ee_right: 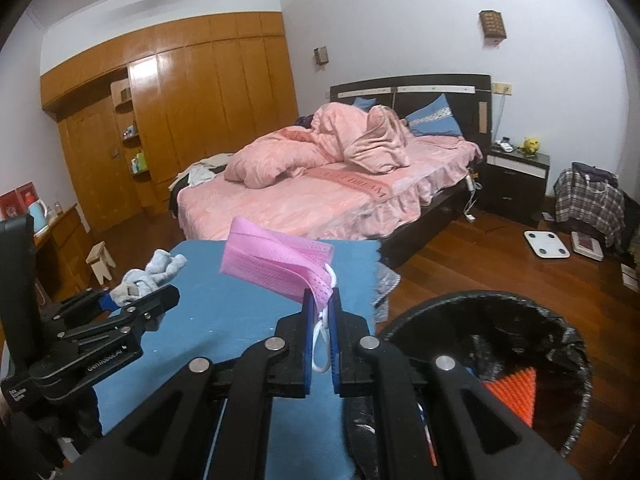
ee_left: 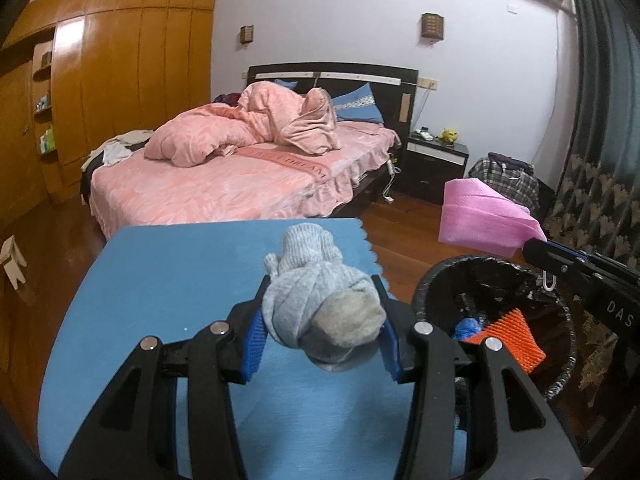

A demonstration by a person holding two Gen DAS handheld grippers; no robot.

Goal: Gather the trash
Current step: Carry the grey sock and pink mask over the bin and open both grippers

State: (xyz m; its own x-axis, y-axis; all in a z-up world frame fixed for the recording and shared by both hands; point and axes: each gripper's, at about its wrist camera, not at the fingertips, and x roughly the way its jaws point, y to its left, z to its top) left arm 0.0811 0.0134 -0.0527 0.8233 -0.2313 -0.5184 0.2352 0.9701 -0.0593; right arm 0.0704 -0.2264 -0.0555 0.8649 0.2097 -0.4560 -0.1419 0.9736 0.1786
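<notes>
Left wrist view: the left gripper (ee_left: 322,320) has its jaws half open, clamped on a grey sock bundle (ee_left: 320,300) above the blue worktop (ee_left: 160,280), beside the black bin (ee_left: 500,320).

Right wrist view: the right gripper (ee_right: 321,300) has its jaws nearly closed, pinching a pink face mask (ee_right: 276,262) near the worktop's right edge.

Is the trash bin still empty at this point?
No: in the left wrist view the black-lined trash bin already holds an orange ridged piece and something blue.

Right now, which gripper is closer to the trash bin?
Right. The right gripper, holding the pink mask, sits beside the bin's rim; the left gripper, gripping the grey sock, is over the blue table.
</notes>
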